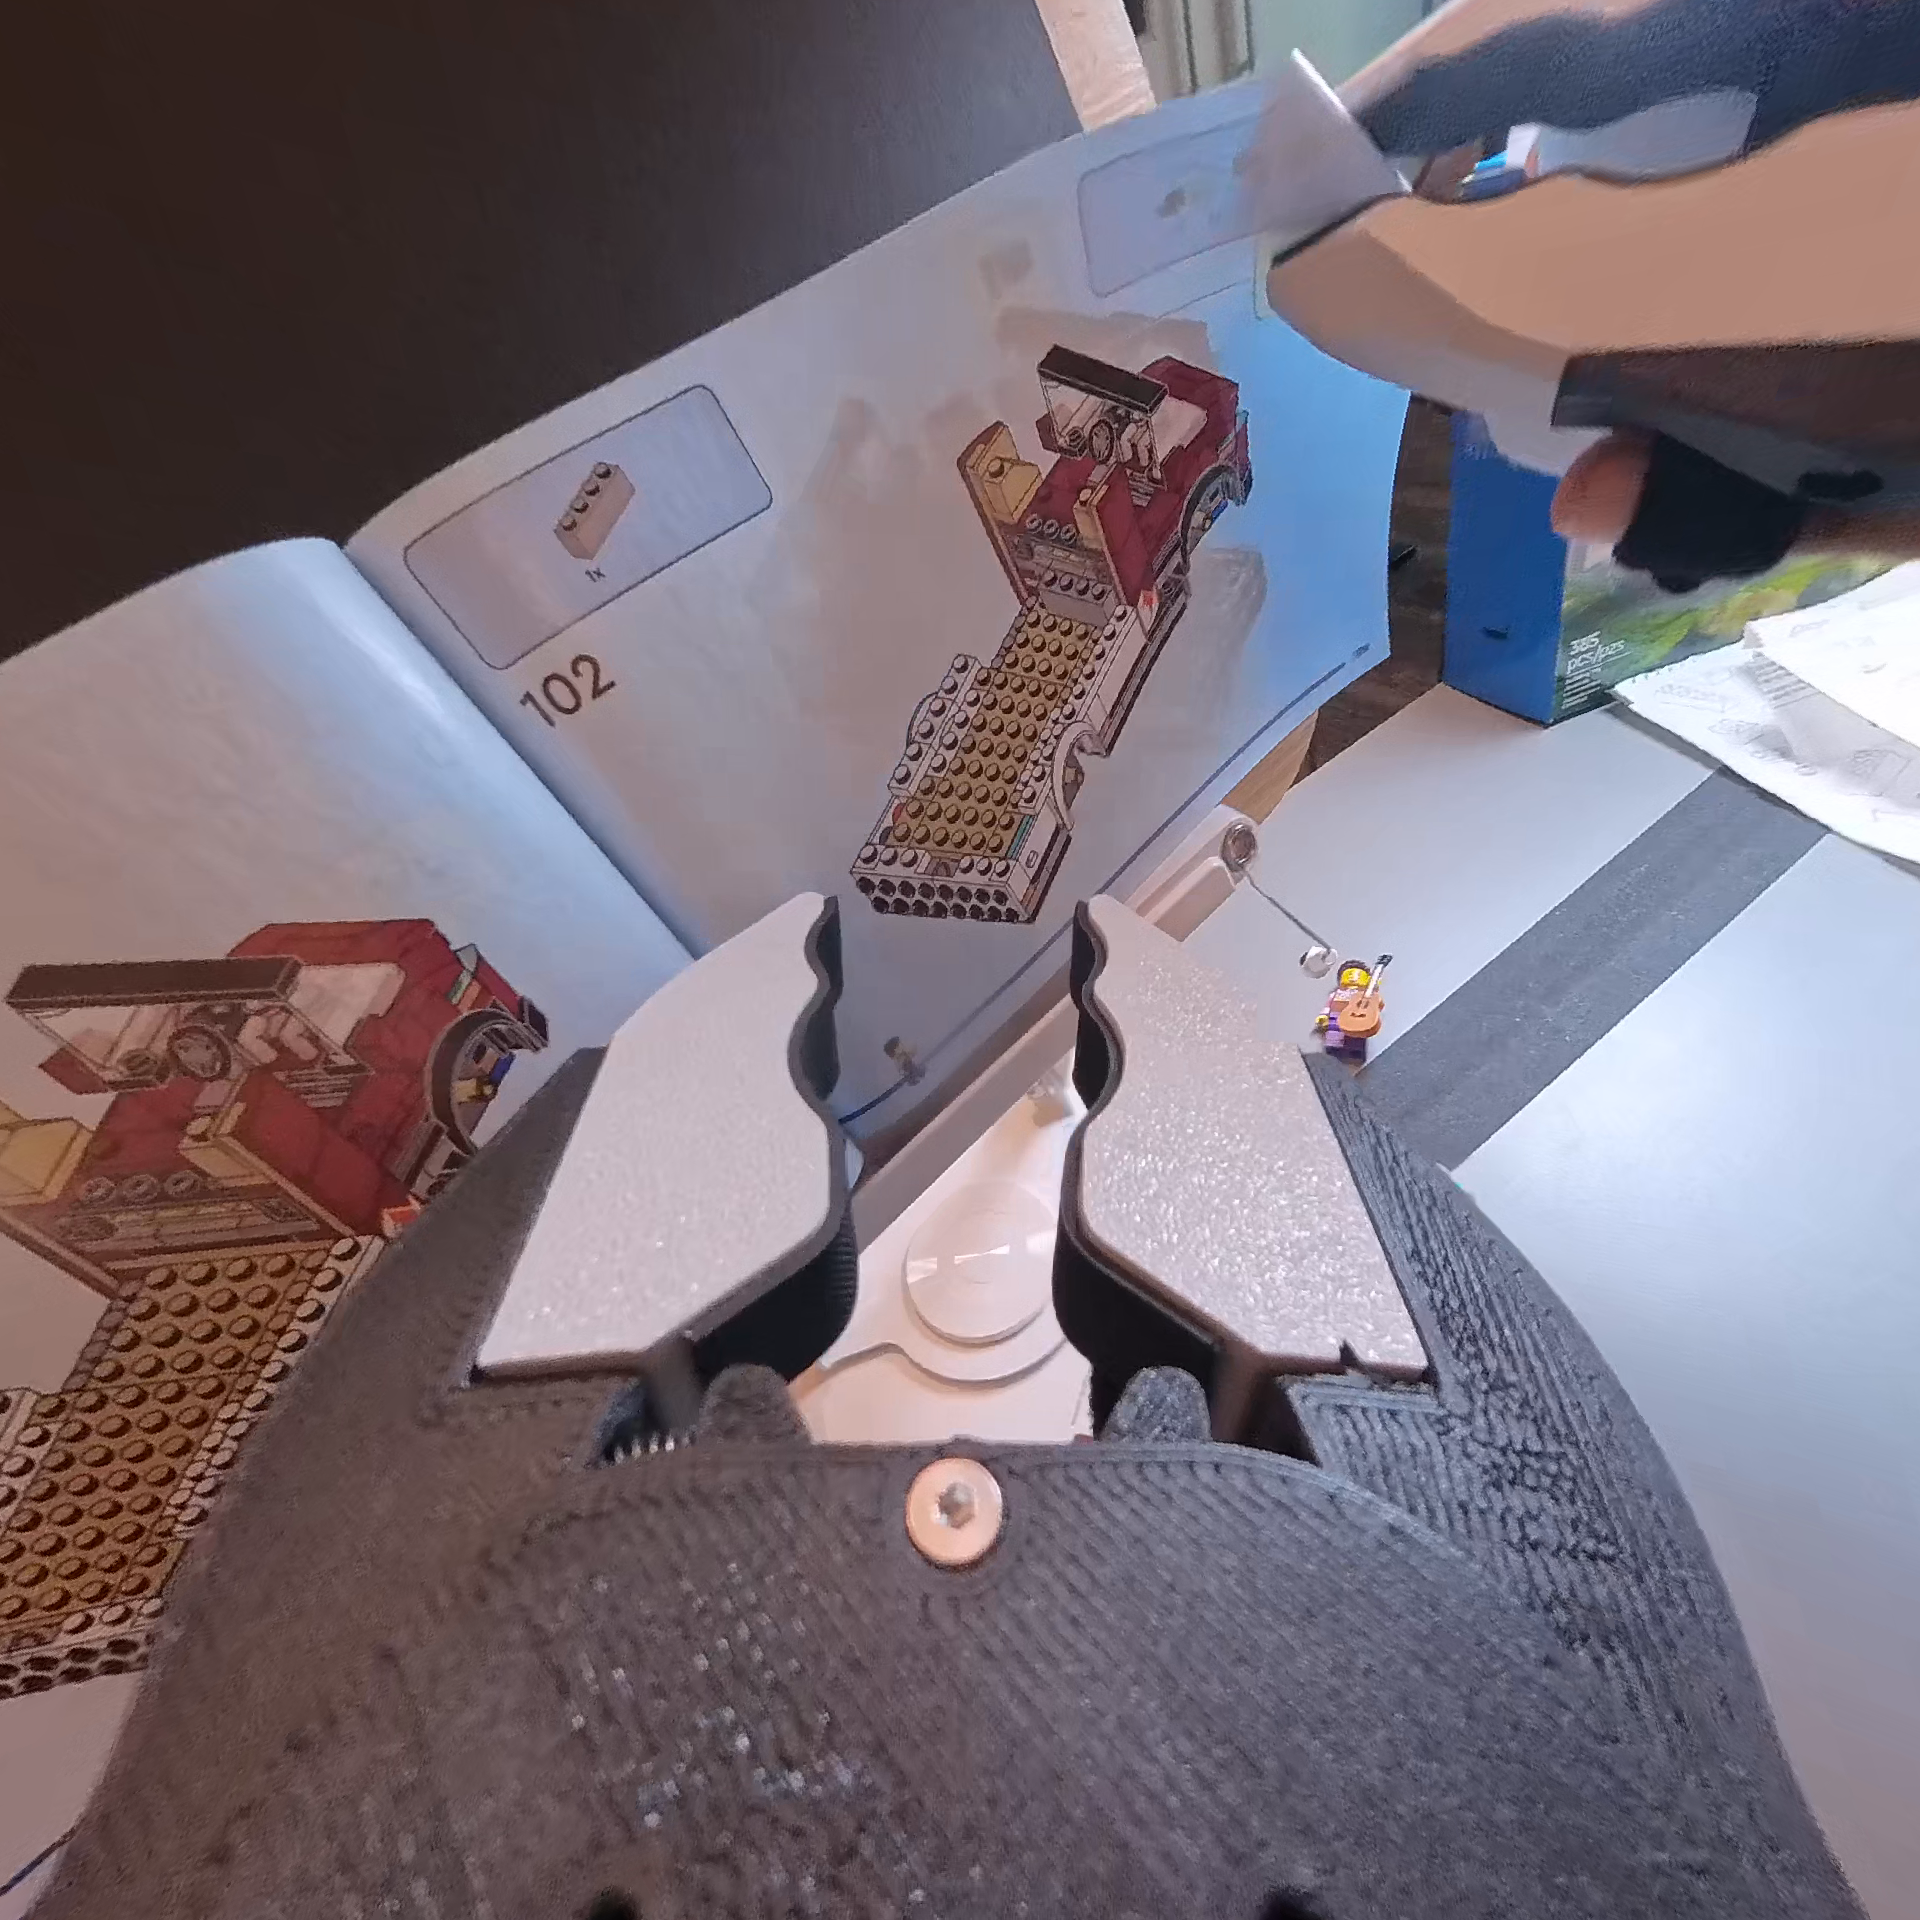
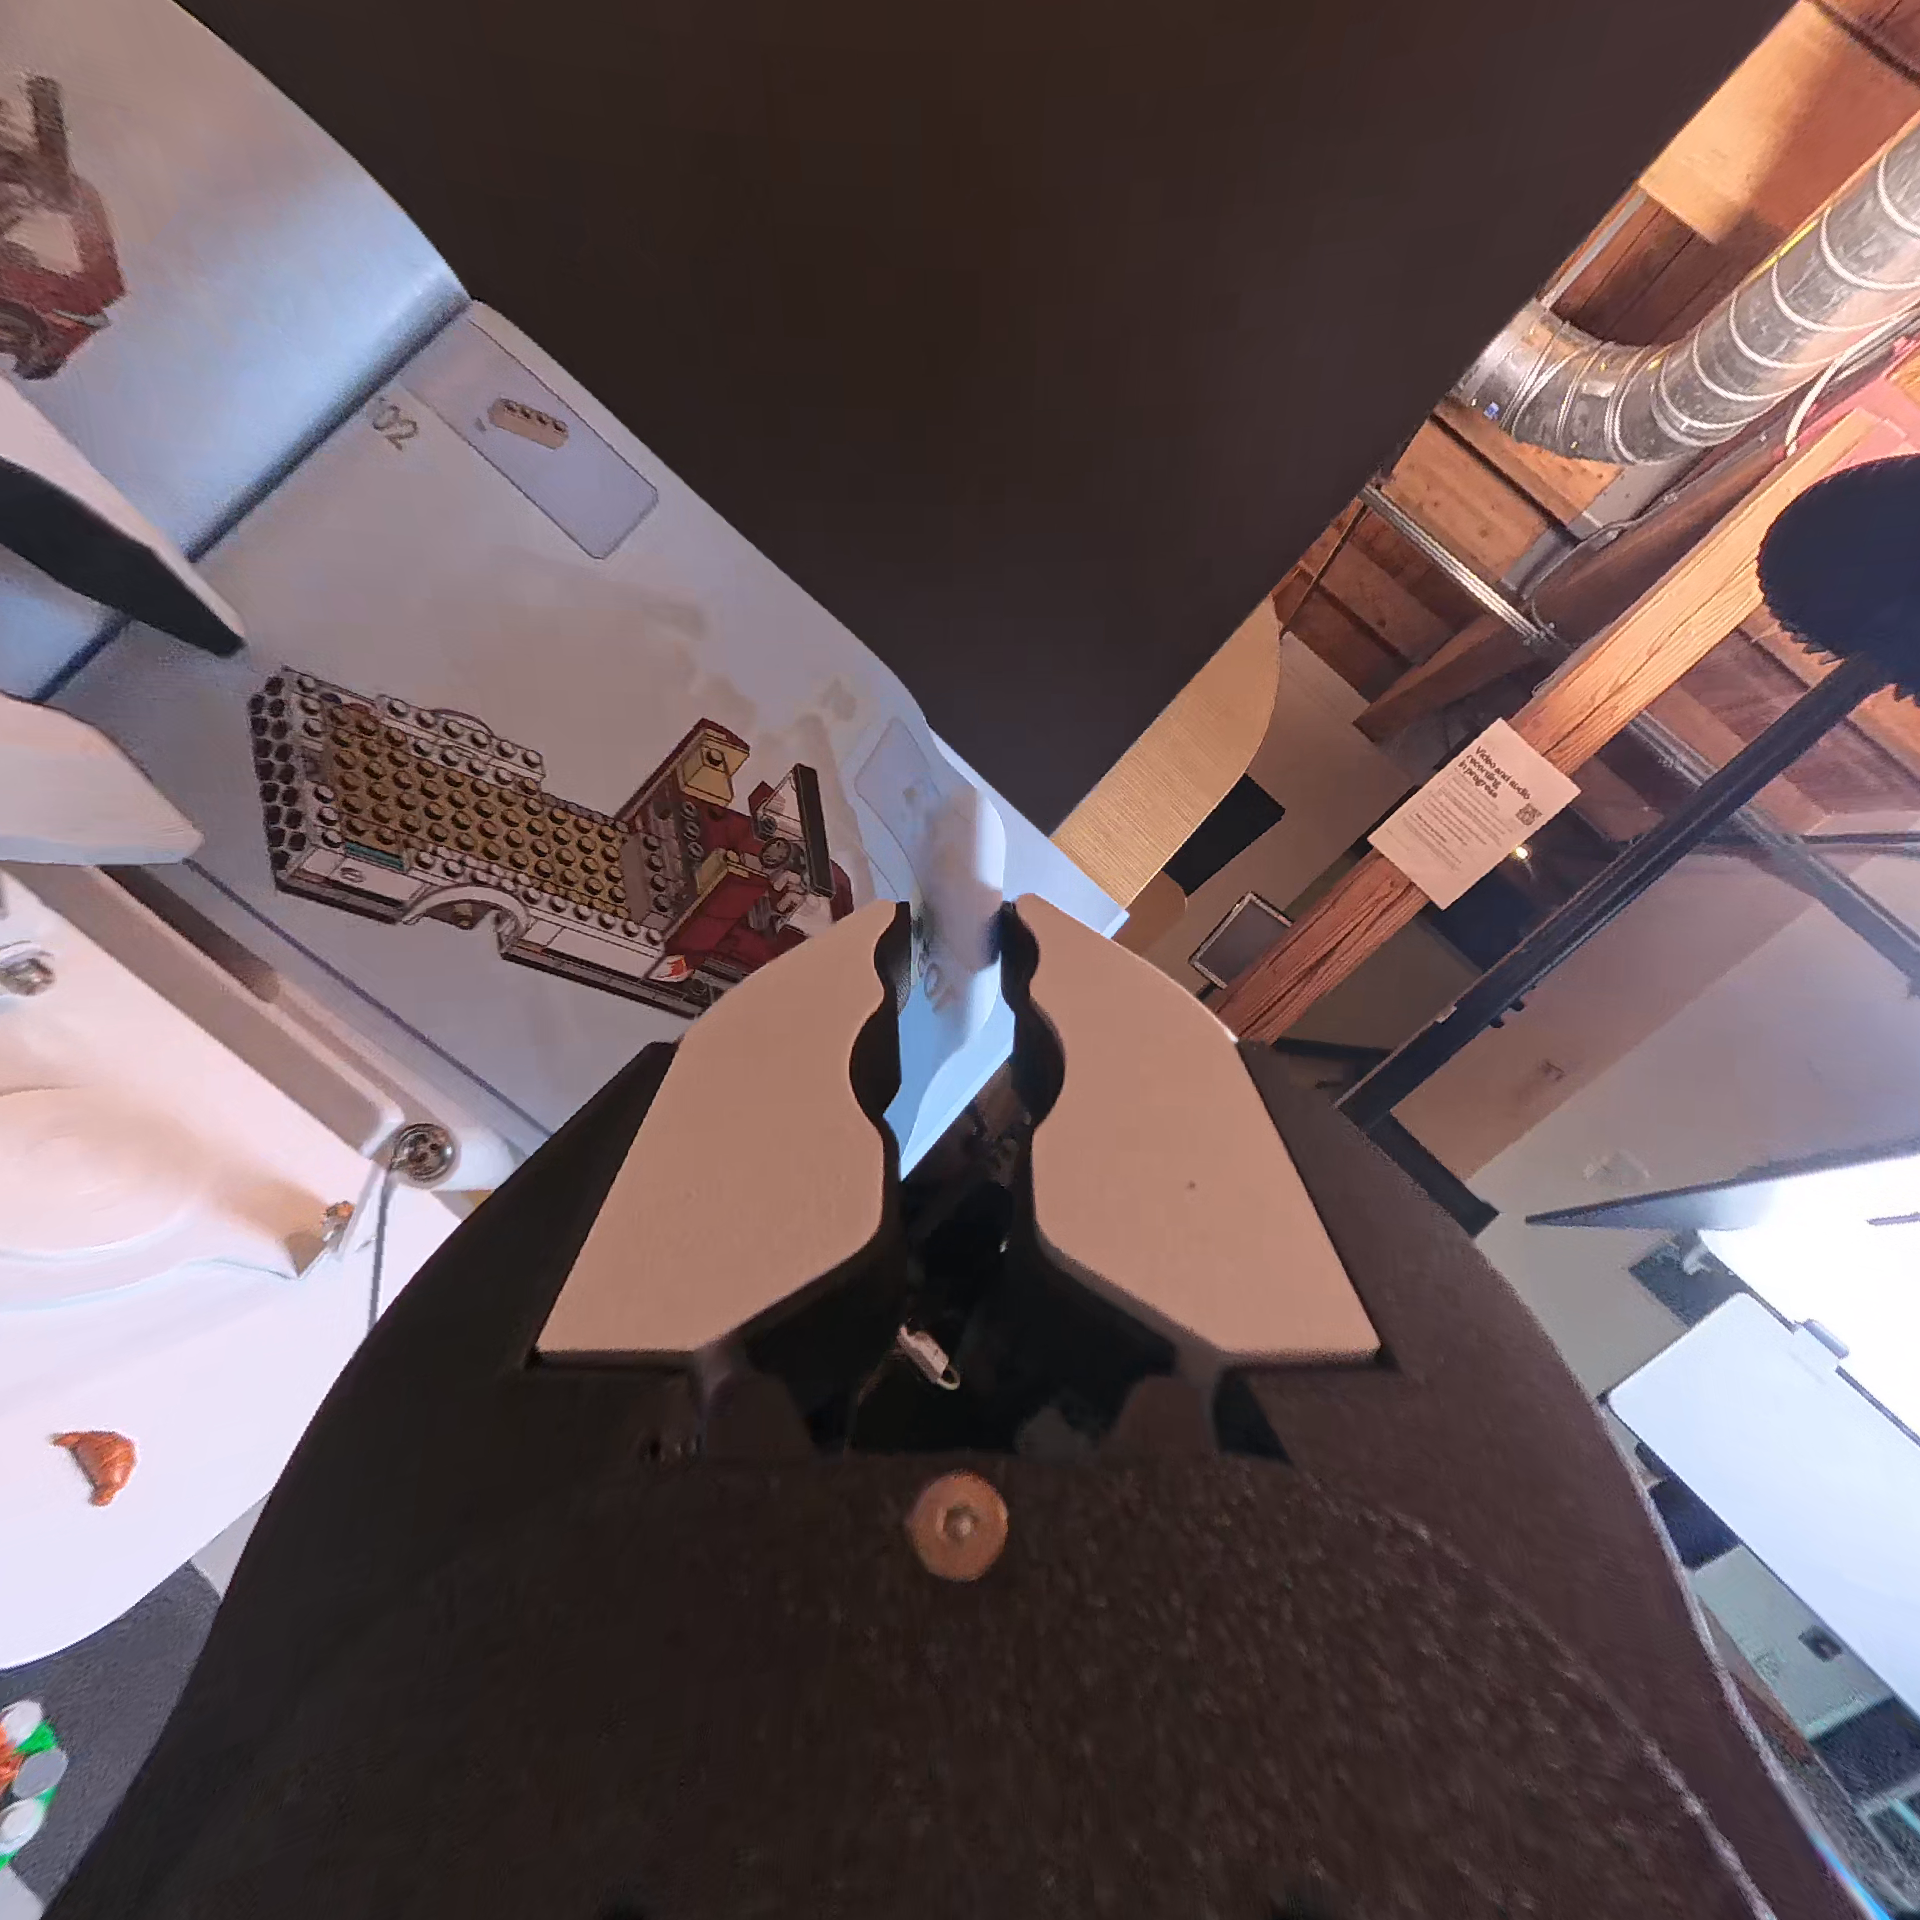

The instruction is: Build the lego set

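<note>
The instruction booklet (image 1: 727, 623) lies open in front of me, showing drawings of a red truck with a tan studded bed. My left gripper (image 1: 956, 997) is open and empty, hovering low over the booklet's lower edge. My right gripper (image 2: 956, 977) is shut on the corner of the right-hand page (image 2: 951, 1029) and holds it lifted and curled. In the left wrist view the right gripper (image 1: 1340, 208) shows blurred at the top right, with a gloved hand (image 1: 1714, 509) behind it. The left gripper's fingers (image 2: 104, 571) show at the left edge of the right wrist view.
A minifigure with a guitar (image 1: 1351, 1013) stands on the grey table right of my left gripper. A white tray (image 1: 977, 1288) lies under the booklet's edge. A blue set box (image 1: 1507, 582) and loose paper sheets (image 1: 1818, 707) are at the right. A brown croissant piece (image 2: 99, 1465) lies on the tray. Tip to tip, the grippers are about 12 centimetres apart.
</note>
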The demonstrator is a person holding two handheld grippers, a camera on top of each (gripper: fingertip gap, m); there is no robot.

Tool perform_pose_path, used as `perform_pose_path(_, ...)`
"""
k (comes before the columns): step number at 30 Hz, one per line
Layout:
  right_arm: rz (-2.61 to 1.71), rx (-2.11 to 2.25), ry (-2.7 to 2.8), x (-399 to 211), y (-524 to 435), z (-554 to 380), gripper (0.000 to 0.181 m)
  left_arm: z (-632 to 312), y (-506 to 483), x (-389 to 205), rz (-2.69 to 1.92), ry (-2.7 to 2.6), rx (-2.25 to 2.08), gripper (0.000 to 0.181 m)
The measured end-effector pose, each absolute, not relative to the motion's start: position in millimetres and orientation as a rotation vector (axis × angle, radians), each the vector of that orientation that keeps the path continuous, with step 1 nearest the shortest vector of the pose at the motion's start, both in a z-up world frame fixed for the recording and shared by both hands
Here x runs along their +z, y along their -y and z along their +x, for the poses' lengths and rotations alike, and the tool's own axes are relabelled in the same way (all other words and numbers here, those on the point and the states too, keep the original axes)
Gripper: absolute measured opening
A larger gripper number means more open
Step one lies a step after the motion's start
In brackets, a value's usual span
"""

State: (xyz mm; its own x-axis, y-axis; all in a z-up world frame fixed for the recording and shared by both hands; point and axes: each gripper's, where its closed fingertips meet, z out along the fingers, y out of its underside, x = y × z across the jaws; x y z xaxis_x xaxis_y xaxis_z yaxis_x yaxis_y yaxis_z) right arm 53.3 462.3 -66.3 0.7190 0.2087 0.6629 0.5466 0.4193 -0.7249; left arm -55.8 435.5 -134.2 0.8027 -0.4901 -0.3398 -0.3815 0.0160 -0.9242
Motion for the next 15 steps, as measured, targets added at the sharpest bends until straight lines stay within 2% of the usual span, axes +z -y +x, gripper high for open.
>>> perform_pose_path(5, -1.079, -0.238, 0.822, -72.2, -438.6, 41.1, 0.016, -35.4, -422.7, -120.9, -1.6, -0.668, -0.348, 0.045)
perform_pose_path(12, -0.996, -0.307, 0.942, -88.0, -414.8, 23.9, 0.016, -1.2, -401.8, -88.3, -1.57, -0.488, -1.115, 0.04)
perform_pose_path(15, -0.983, -0.315, 0.977, -95.6, -409.9, 17.9, 0.016, 1.2, -405.6, -92.2, -1.569, -0.475, -1.214, 0.04)
